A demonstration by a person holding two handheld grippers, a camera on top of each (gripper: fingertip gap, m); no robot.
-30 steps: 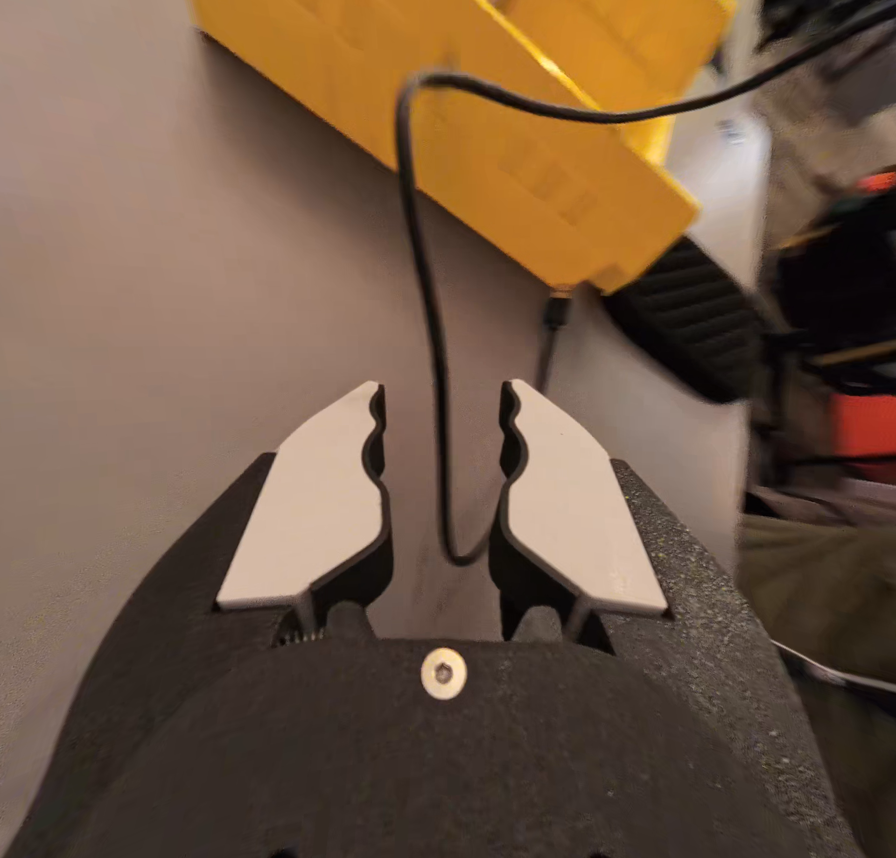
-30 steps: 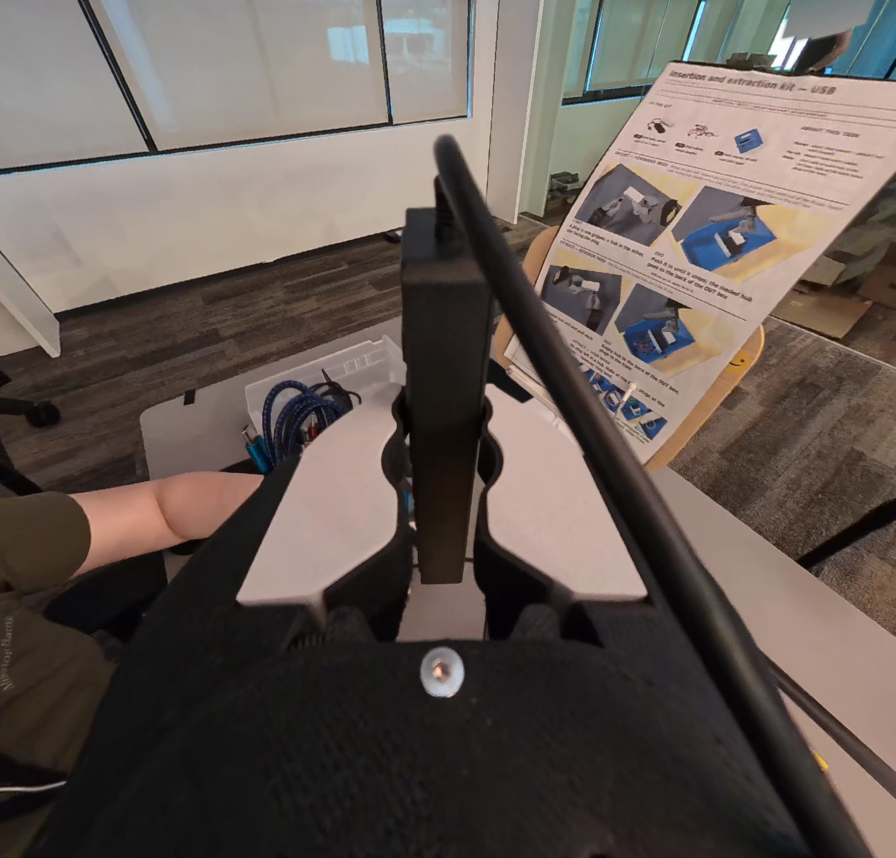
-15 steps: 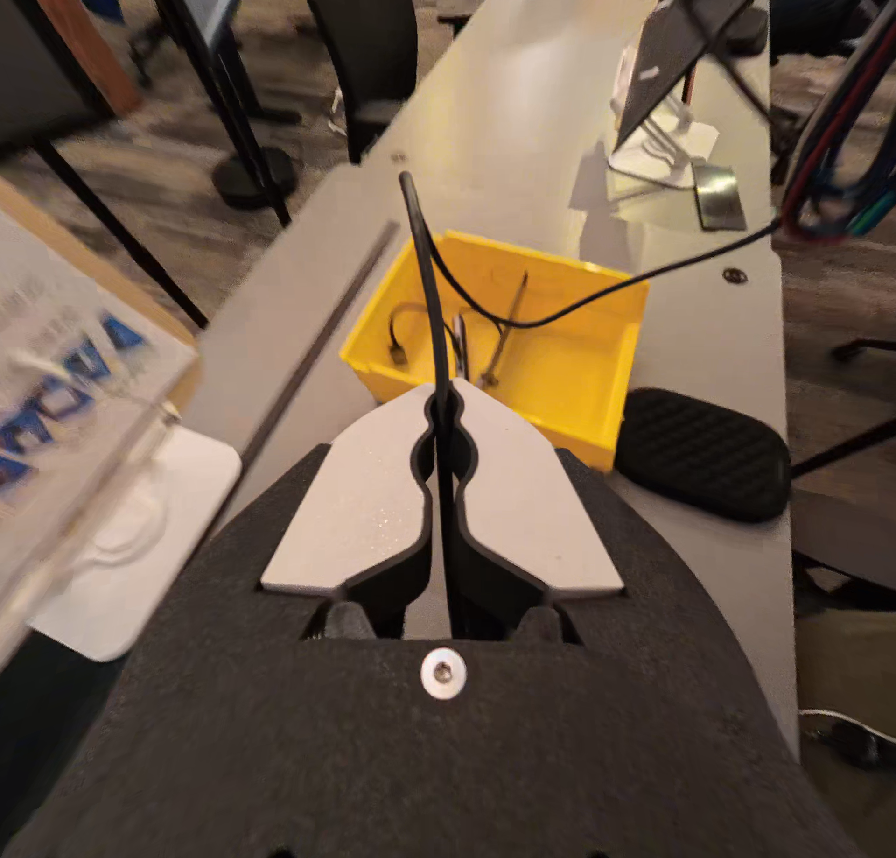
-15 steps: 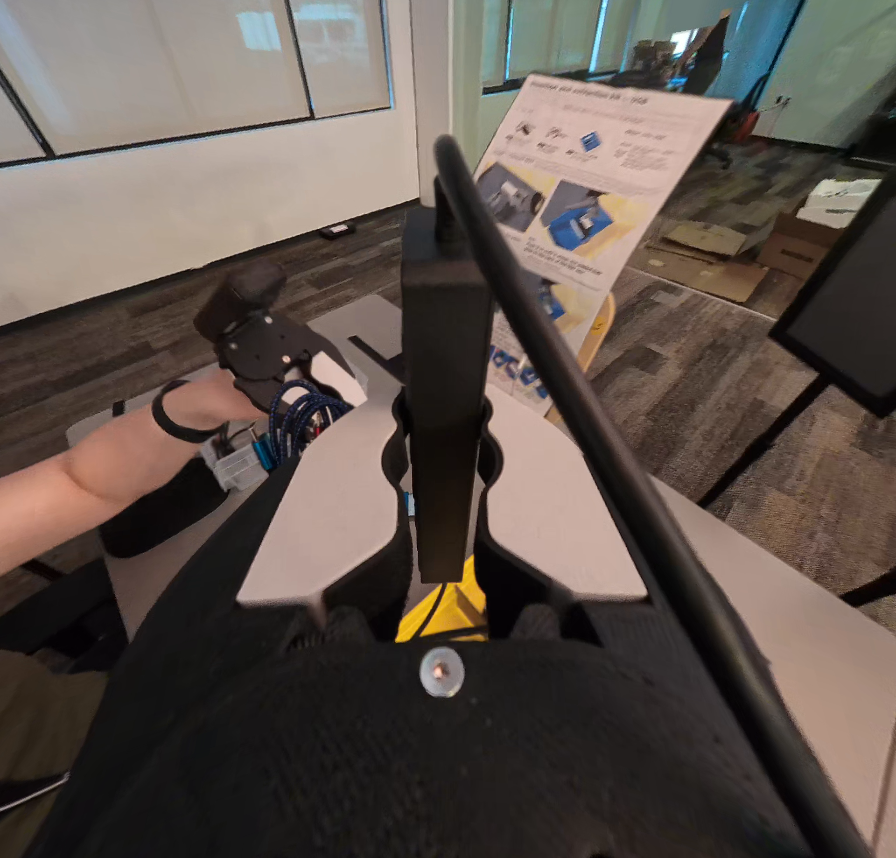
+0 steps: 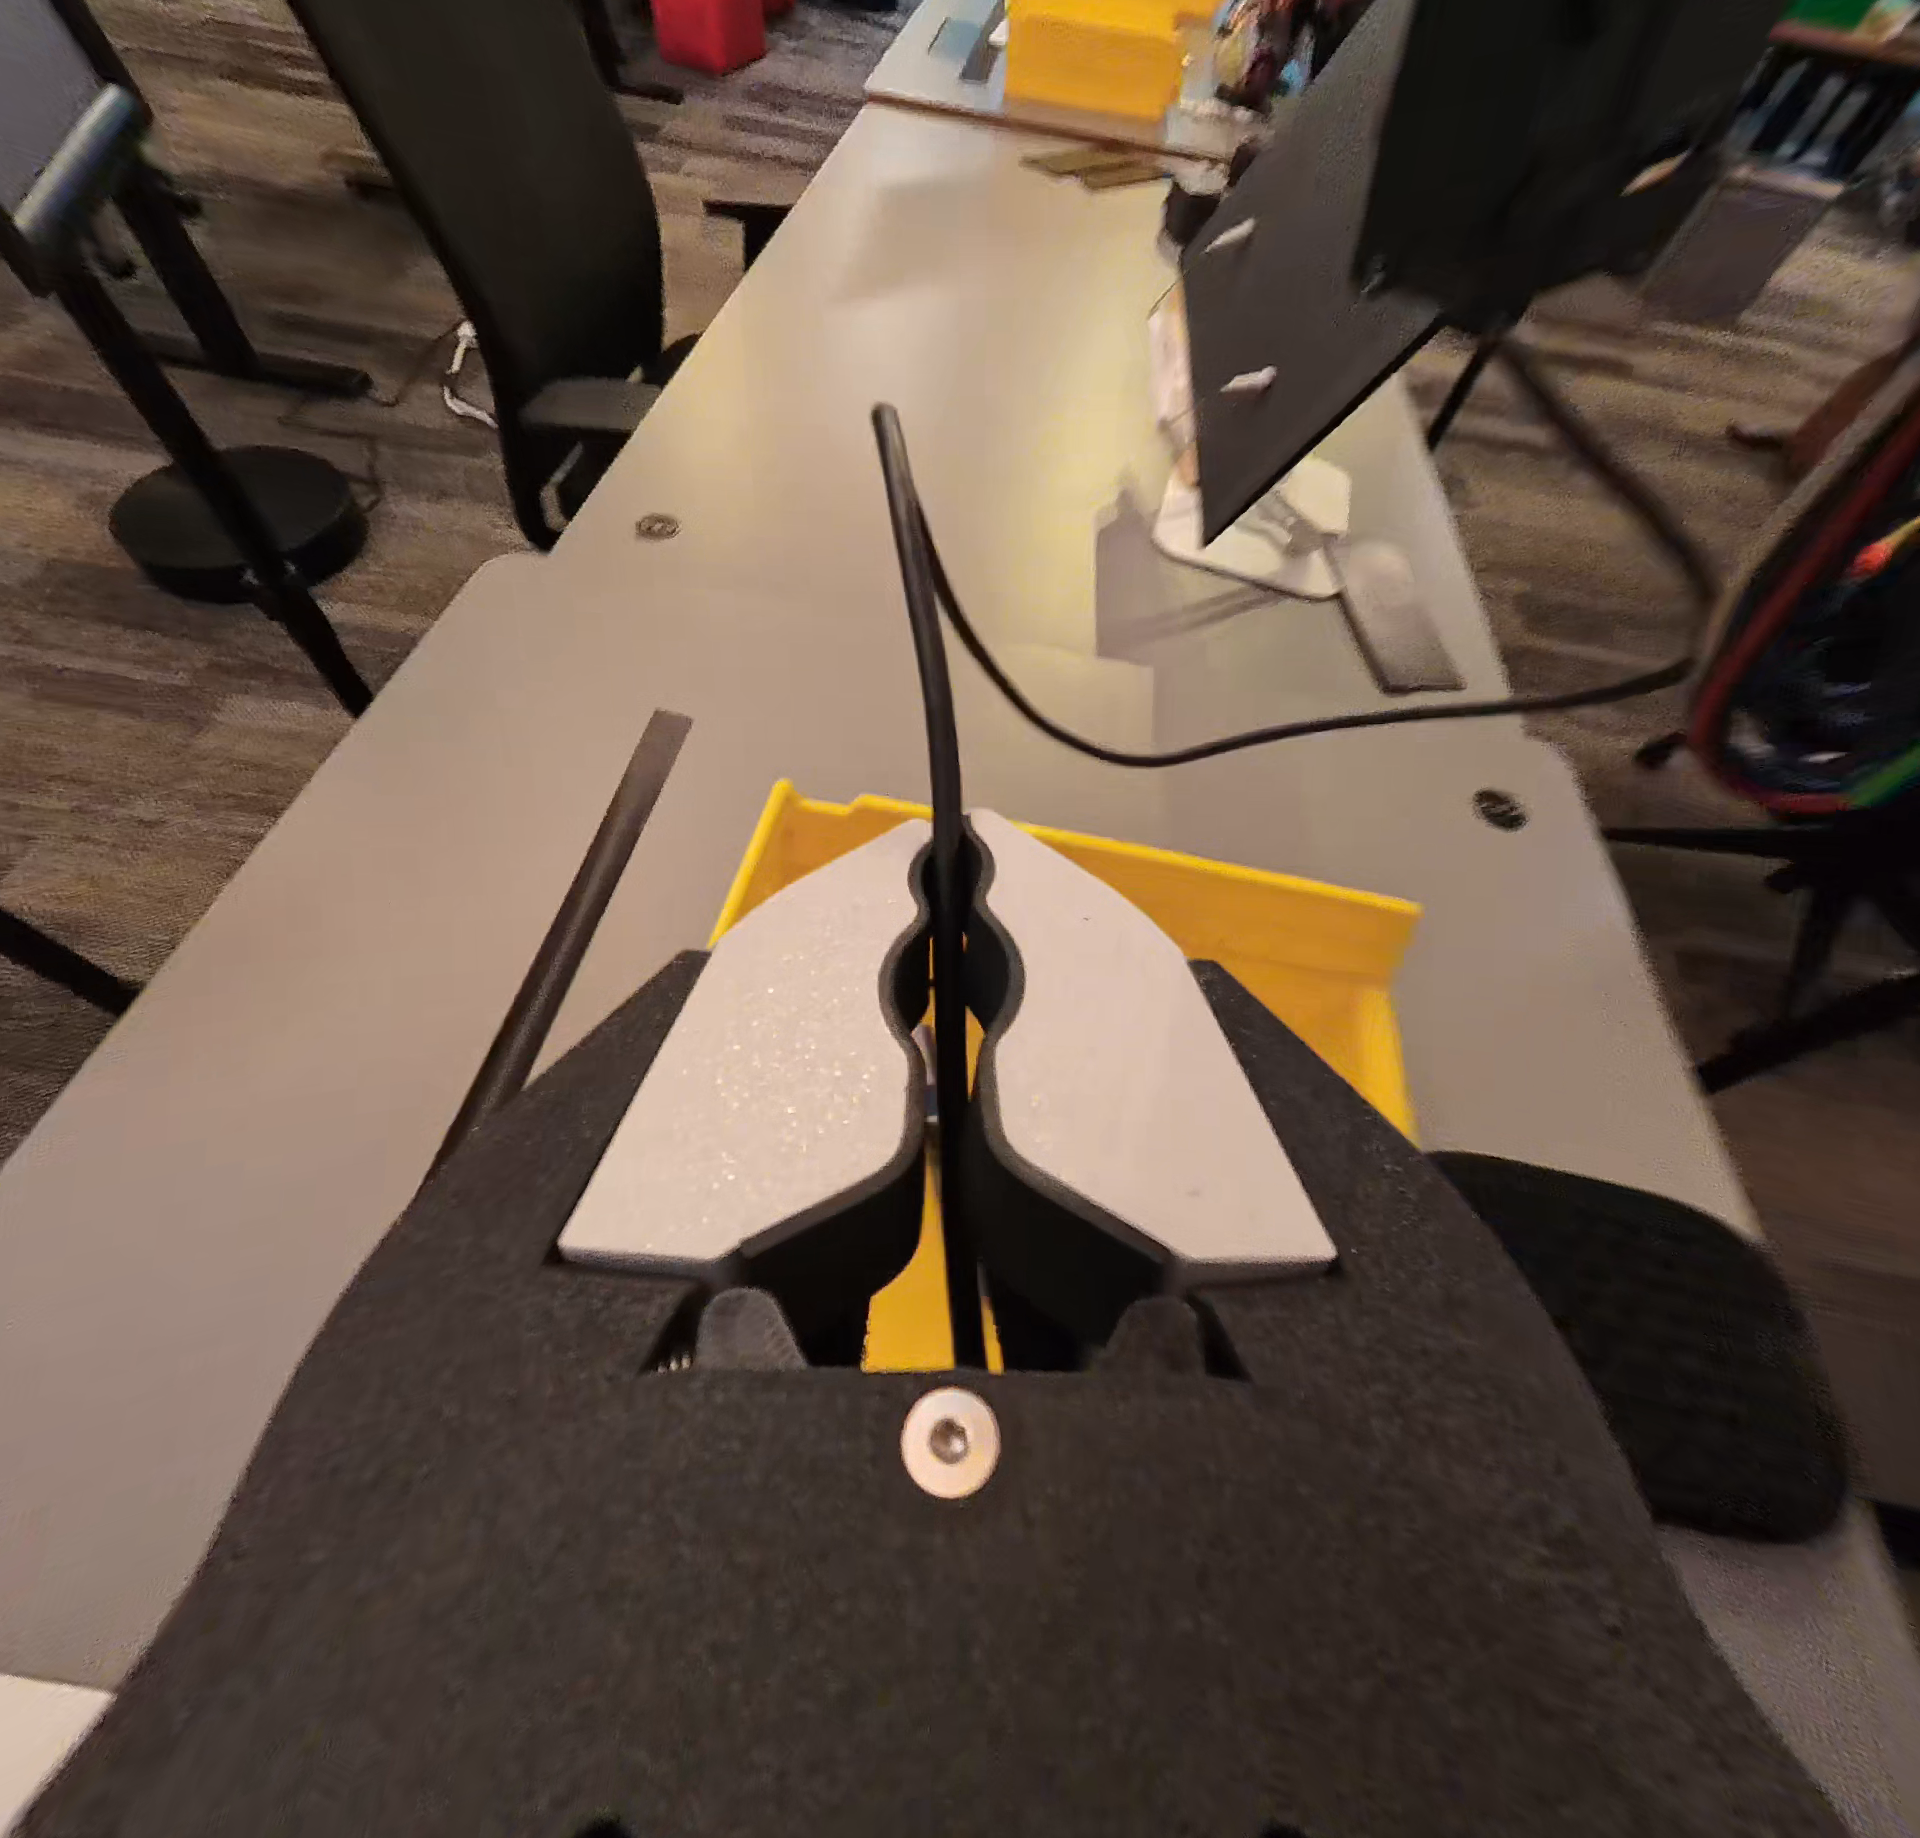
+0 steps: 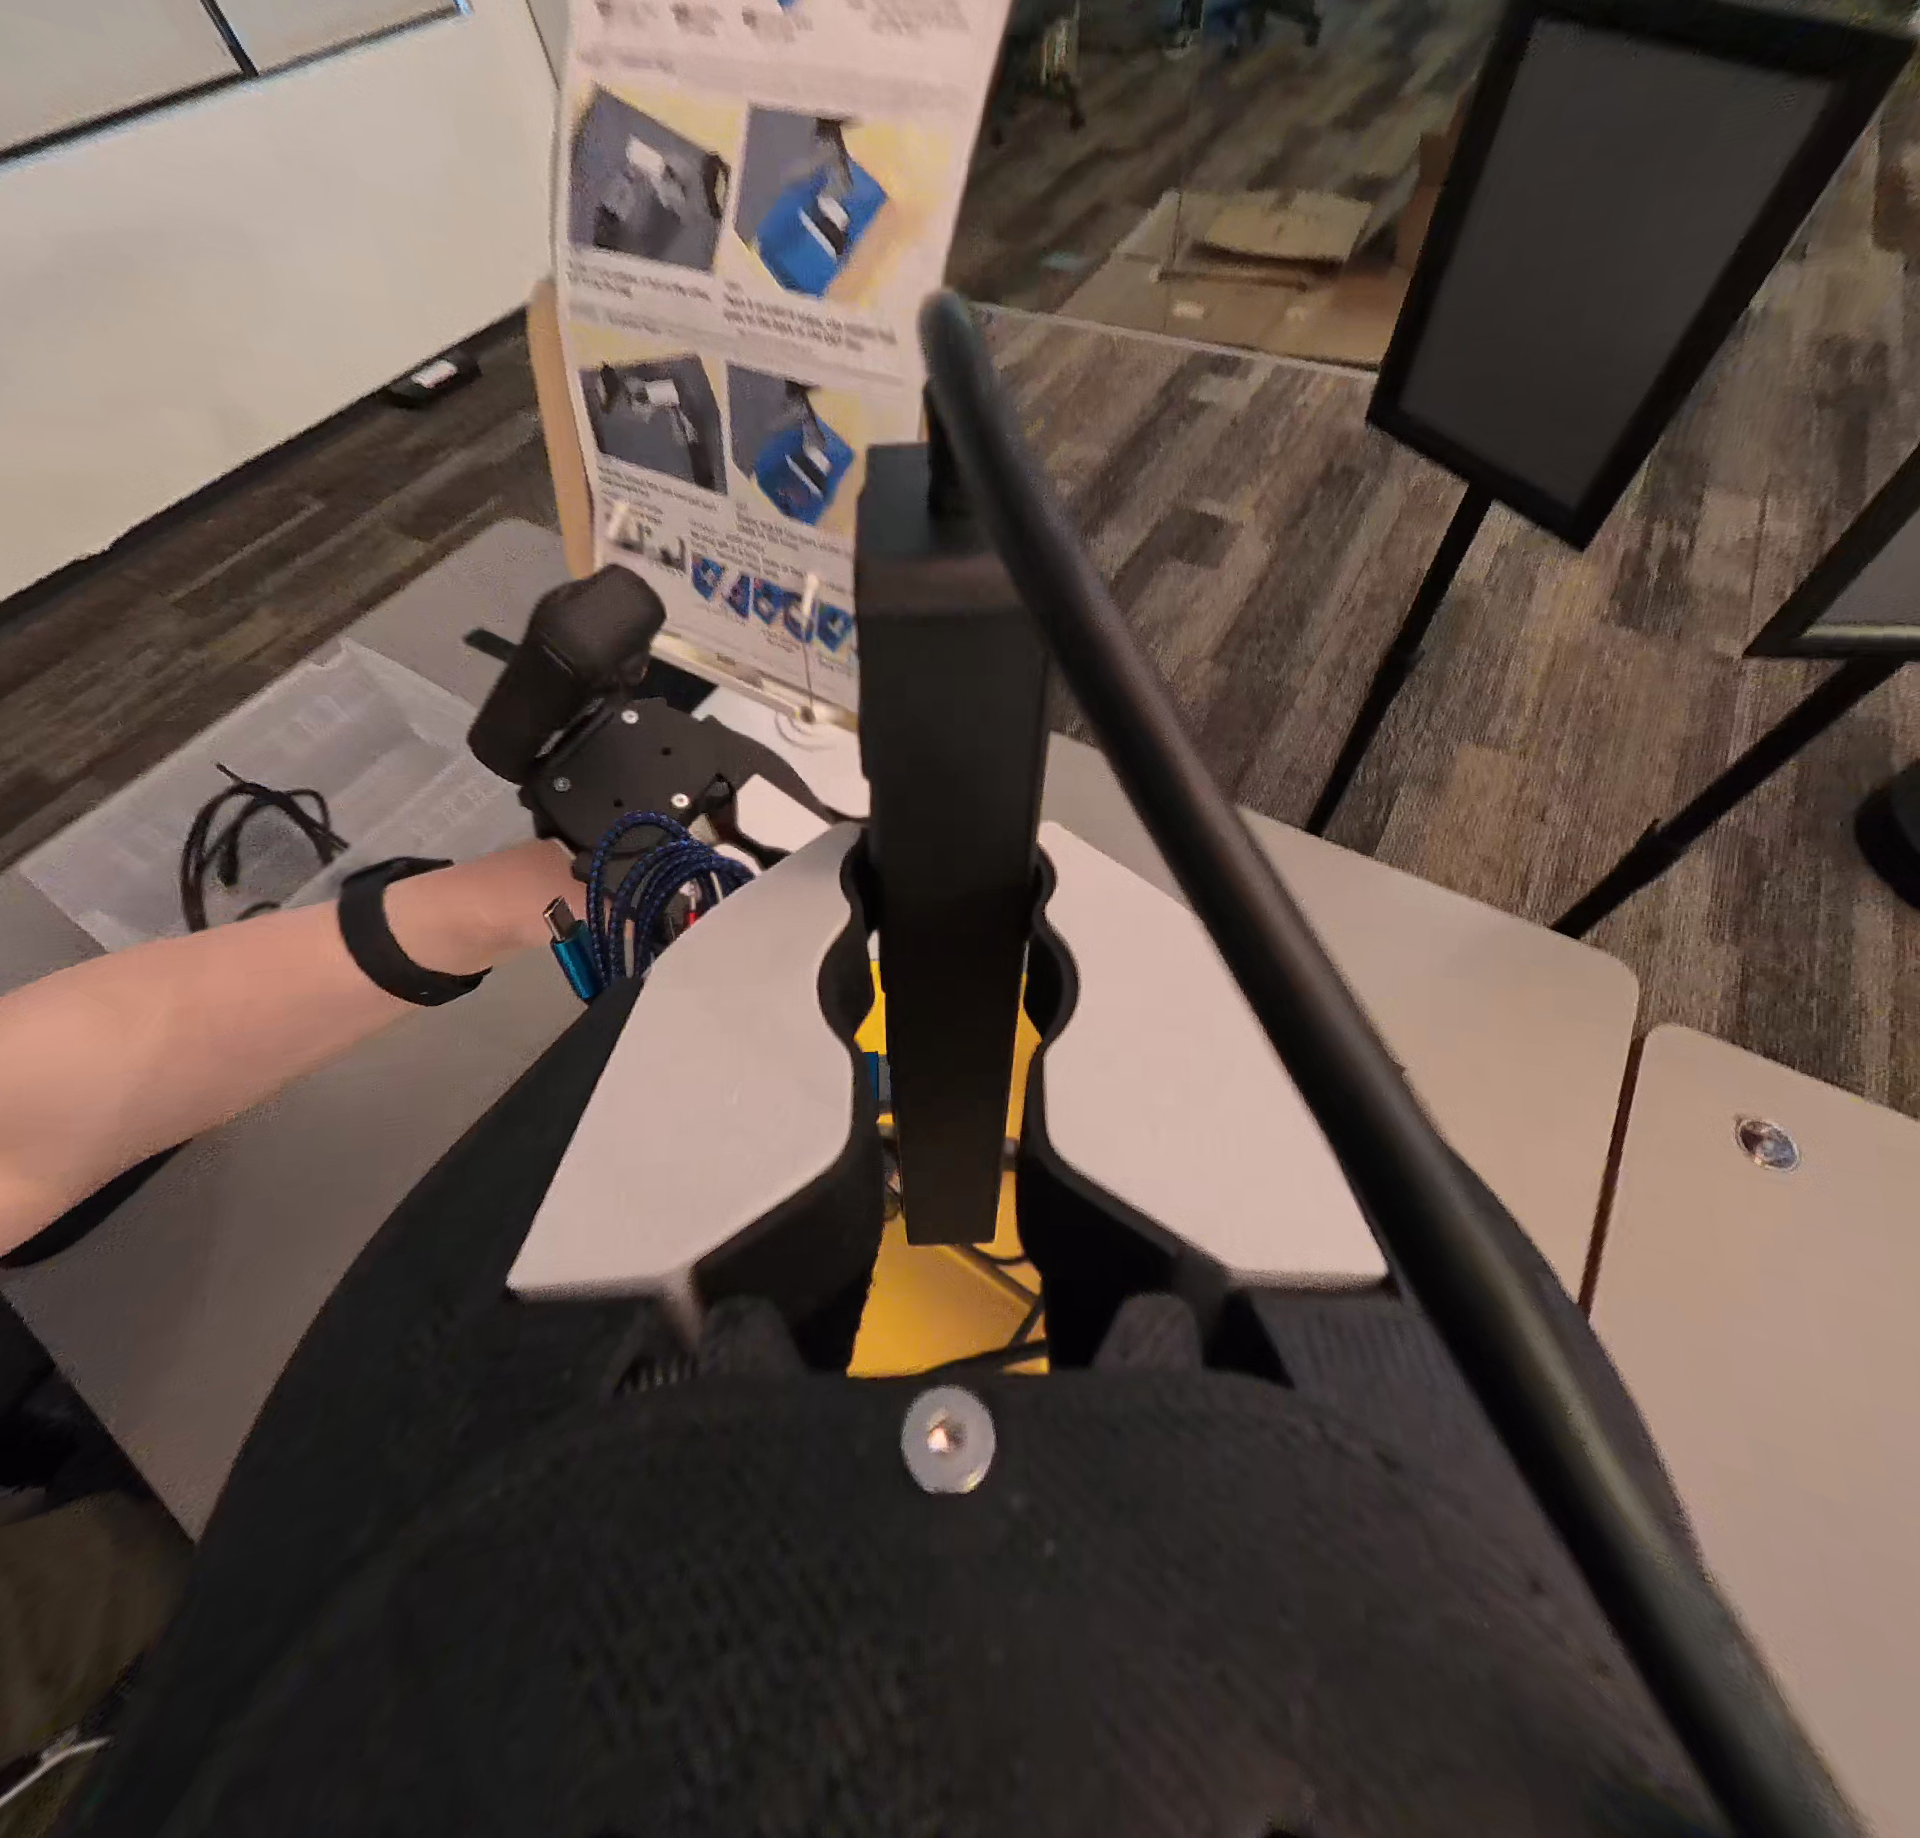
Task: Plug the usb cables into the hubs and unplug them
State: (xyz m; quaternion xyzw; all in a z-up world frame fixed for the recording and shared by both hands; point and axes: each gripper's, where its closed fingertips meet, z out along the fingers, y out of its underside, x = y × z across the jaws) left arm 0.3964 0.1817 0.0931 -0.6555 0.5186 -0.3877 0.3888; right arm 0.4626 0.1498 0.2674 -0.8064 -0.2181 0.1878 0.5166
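My left gripper [image 5: 951,832] is shut on a thin black USB cable [image 5: 914,583]. The cable runs up out of the fingertips and loops away to the right over the table [image 5: 727,697]. The gripper hangs above a yellow bin [image 5: 1247,905]. My right gripper [image 6: 951,843] is shut on a black rectangular hub [image 6: 951,749] that stands upright between the pads. The hub's thick black cable [image 6: 1195,832] bends back over the gripper to the lower right. The left gripper's body [image 6: 613,739] shows farther off in the right wrist view, with its fingers hidden.
A black ribbed pad [image 5: 1621,1341] lies right of the yellow bin. A dark monitor [image 5: 1320,261] stands farther back. The right wrist view shows blue braided cables [image 6: 655,874], a clear bin [image 6: 312,749] holding black cables, an instruction sheet [image 6: 769,230] and a person's forearm [image 6: 208,1009].
My left gripper stood open around the black cable, then shut on it and lifted it above the yellow bin. My right gripper turned to the right, still holding the hub.
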